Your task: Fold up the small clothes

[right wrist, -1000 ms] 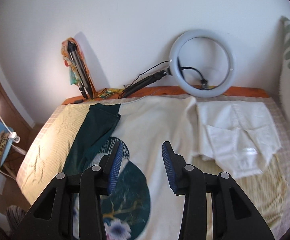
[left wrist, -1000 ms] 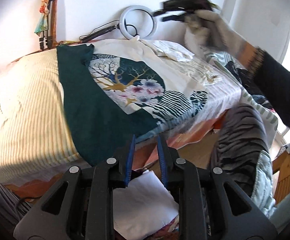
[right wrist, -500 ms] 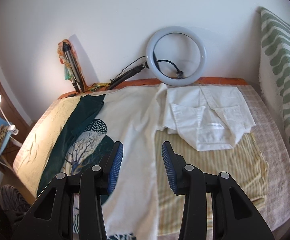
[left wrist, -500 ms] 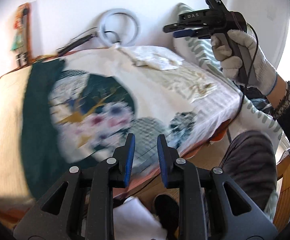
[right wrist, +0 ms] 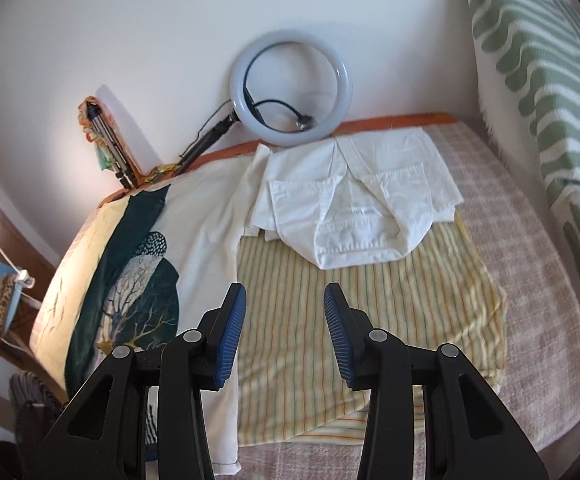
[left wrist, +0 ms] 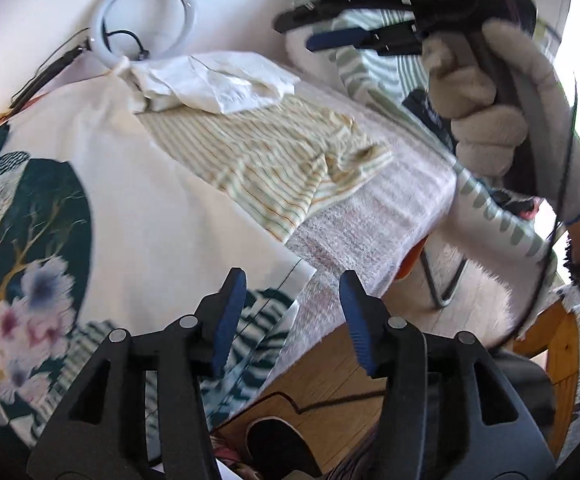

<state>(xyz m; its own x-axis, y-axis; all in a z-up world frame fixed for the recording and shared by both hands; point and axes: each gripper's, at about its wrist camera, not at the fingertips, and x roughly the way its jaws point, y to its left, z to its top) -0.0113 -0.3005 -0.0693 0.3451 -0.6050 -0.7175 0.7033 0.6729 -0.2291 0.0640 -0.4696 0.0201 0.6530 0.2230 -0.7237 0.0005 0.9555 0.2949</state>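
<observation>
Yellow-striped cotton is what I am after: the striped garment lies flat on the bed, spread under and ahead of my right gripper, toward 12 o'clock, its long axis running from the near edge away toward the wall. Going left to right in the right wrist view: a printed cloth at 9 o'clock, the striped piece in the middle, a white folded shirt on its far end at 12 o'clock. My left gripper hangs over the bed's near corner, jaws opening with nothing between them; the striped piece sits at its 12 o'clock, farther off. The right jaws are parted and empty, and I judge that hand nearer. Blur smears the left view, and the gloved hand hides the bed's right side
</observation>
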